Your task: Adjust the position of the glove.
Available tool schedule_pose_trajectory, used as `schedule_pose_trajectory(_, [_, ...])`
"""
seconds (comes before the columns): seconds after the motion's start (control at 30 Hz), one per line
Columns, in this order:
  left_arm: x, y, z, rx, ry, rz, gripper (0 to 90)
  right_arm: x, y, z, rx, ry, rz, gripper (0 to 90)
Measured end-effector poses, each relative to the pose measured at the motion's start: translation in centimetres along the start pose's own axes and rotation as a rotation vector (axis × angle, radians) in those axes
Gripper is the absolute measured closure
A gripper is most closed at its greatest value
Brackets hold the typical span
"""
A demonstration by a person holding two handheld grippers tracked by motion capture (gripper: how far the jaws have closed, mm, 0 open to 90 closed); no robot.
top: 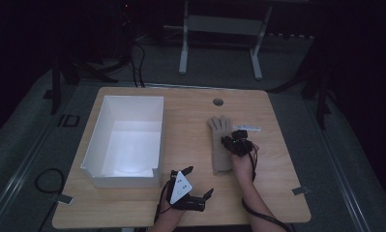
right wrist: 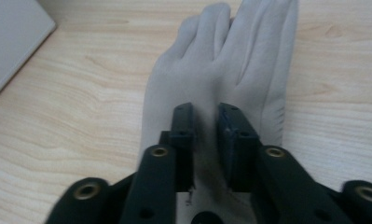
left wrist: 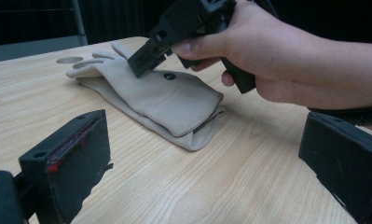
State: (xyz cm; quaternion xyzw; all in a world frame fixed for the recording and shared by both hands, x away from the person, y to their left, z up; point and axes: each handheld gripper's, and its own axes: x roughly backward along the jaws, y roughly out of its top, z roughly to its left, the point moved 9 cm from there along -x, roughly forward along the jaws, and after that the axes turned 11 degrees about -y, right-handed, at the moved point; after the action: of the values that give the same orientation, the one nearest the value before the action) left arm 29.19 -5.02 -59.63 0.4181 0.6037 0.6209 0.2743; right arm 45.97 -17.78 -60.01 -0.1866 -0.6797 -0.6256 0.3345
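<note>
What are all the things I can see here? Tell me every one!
Light wooden table: one, pale wood, in the middle of the room, with a small round hole near its far edge.
White rectangular open box: one, white, on the table's left half.
Beige fabric glove: looks like two stacked, beige, flat on the table's right half, fingertips pointing away.
Small pale flat object: one, just right of the glove, too small to identify.
Grey metal frame: one, on the floor beyond the table.
Left gripper: black, near the table's front edge, fingers open.
Right gripper: black, fingers narrowed over the glove; grip unclear.
</note>
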Motion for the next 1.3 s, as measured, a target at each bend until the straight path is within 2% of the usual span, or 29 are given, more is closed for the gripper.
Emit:
schedule_pose_trajectory(0.17, [0.0, 0.0, 0.0, 0.0, 0.0, 0.001, 2.4, 0.0, -0.6, 0.0, 0.012, 0.015, 0.002, 64.3])
schedule_pose_trajectory(0.3, [0.0, 0.0, 0.0, 0.0, -0.002, 0.002, 2.4, -0.4, -1.3, 0.1, 0.055, 0.01, 0.021, 60.5])
schedule_pose_trajectory(0.47, [-0.1, 0.0, 0.0, 0.001, -0.007, 0.008, 2.4, 0.1, -1.0, 0.2, 0.052, 0.042, 0.014, 51.9])
schedule_pose_trajectory(0.5, [-0.1, 0.0, 0.0, 0.002, -0.013, 0.011, 2.4, 0.3, -0.9, 0.3, 0.057, 0.048, 0.009, 49.3])
schedule_pose_trajectory(0.53, [-0.1, -0.1, 0.0, 0.002, -0.014, 0.014, 2.4, 0.8, -0.7, 0.3, 0.067, 0.07, 0.002, 41.4])
schedule_pose_trajectory(0.67, [-0.2, -0.1, 0.0, 0.008, -0.021, 0.017, 2.4, 1.9, -0.2, -0.5, 0.058, 0.108, -0.027, 30.2])
schedule_pose_trajectory(0.7, [-0.2, -0.1, 0.0, 0.01, -0.023, 0.019, 2.4, 2.2, -0.1, -0.9, 0.064, 0.125, -0.027, 25.1])
schedule_pose_trajectory(0.77, [-0.3, -0.1, 0.1, 0.02, -0.021, 0.019, 2.4, 2.7, 0.0, -1.3, 0.076, 0.149, -0.034, 20.6])
schedule_pose_trajectory(0.9, [-0.8, -0.2, -0.2, 0.049, -0.093, 0.05, 2.4, 3.7, 0.0, -2.4, 0.121, 0.174, -0.055, 17.0])
schedule_pose_trajectory(1.0, [-1.3, -0.2, -0.2, 0.012, -0.106, 0.075, 2.4, 4.2, 0.2, -2.5, 0.137, 0.221, -0.086, 17.2])
schedule_pose_trajectory(1.03, [-1.5, -0.2, -0.1, 0.004, -0.106, 0.09, 2.4, 4.3, 0.2, -2.6, 0.161, 0.222, -0.099, 17.1])
schedule_pose_trajectory(1.07, [-1.5, -0.2, -0.1, 0.004, -0.106, 0.09, 2.5, 4.3, 0.2, -2.6, 0.161, 0.222, -0.099, 17.1])
schedule_pose_trajectory(1.13, [-2.2, -0.1, 0.0, 0.027, -0.139, 0.125, 4.7, 4.7, 0.3, -3.1, 0.221, 0.199, -0.143, 15.8])
schedule_pose_trajectory(1.2, [-2.8, -0.1, 0.2, 0.033, -0.159, 0.174, 6.8, 4.9, 0.2, -3.3, 0.23, 0.203, -0.132, 15.9])
schedule_pose_trajectory(1.3, [-3.8, 0.4, 0.3, 0.013, -0.181, 0.188, 7.3, 5.3, 0.2, -3.6, 0.224, 0.217, -0.13, 15.3])
